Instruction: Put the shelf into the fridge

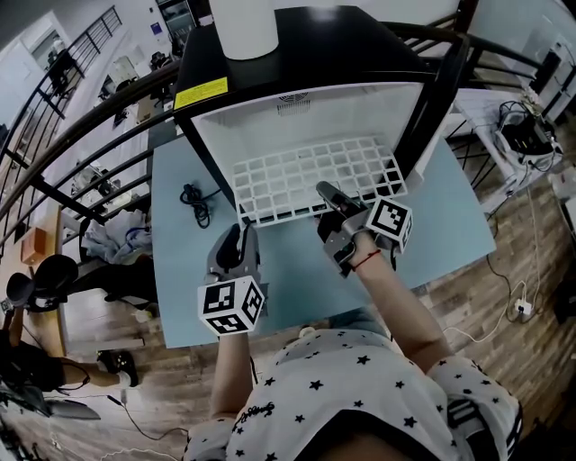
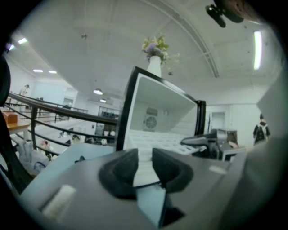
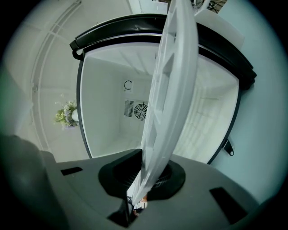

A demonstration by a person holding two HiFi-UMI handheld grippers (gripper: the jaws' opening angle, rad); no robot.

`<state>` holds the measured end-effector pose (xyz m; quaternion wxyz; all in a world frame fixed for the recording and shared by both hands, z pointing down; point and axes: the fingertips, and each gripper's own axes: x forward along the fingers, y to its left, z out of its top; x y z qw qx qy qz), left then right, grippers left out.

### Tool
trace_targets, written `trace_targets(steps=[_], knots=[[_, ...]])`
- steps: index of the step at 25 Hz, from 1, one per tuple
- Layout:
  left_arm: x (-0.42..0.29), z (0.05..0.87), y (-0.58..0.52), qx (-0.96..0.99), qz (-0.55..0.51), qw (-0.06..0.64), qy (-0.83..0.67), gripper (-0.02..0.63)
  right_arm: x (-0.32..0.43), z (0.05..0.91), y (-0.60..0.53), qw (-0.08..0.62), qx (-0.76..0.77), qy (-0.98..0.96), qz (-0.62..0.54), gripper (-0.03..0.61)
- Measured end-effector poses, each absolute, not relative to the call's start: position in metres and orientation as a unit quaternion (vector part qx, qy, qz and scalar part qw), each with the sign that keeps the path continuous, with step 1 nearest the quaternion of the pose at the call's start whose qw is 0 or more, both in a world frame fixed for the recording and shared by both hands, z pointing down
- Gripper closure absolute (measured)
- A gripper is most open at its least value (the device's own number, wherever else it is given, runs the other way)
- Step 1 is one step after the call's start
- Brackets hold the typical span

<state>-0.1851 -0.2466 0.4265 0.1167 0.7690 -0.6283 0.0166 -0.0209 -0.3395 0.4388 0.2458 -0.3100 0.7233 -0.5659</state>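
A black mini fridge (image 1: 306, 54) stands open on the light-blue table (image 1: 450, 225). The white grid shelf (image 1: 315, 176) lies flat in its mouth, front edge sticking out towards me. My right gripper (image 1: 329, 194) is shut on that front edge, right of the middle. In the right gripper view the shelf (image 3: 173, 90) runs edge-on from the jaws (image 3: 144, 175) into the white fridge interior (image 3: 112, 112). My left gripper (image 1: 238, 241) hovers over the table just in front of the shelf's left corner, open with nothing between its fingers (image 2: 123, 173).
A coiled black cable (image 1: 195, 203) lies on the table left of the fridge. A white vase (image 1: 245, 27) with flowers (image 2: 155, 47) stands on the fridge top. The fridge door (image 1: 441, 99) hangs open at the right. Black railings (image 1: 81, 135) run behind the table.
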Motion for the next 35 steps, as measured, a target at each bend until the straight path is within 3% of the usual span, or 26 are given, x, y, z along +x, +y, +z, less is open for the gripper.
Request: trace_targets(steps=[17, 25, 29, 35], knots=[[-0.187, 0.424, -0.248, 0.768, 0.008, 0.118, -0.629, 0.517, -0.009, 0.432, -0.307, 0.21, -0.328, 0.798, -0.46, 0.531], [-0.188, 0.423, -0.249, 0.77, 0.008, 0.117, -0.627, 0.518, 0.016, 0.439, -0.284, 0.111, -0.408, 0.851, -0.311, 0.48], [-0.188, 0.423, -0.249, 0.77, 0.006, 0.117, -0.627, 0.518, 0.055, 0.444, -0.28, 0.045, -0.479, 0.851, -0.208, 0.477], [-0.188, 0.424, -0.248, 0.77, 0.004, 0.118, -0.627, 0.518, 0.111, 0.441, -0.287, -0.045, -0.567, 0.82, -0.063, 0.415]])
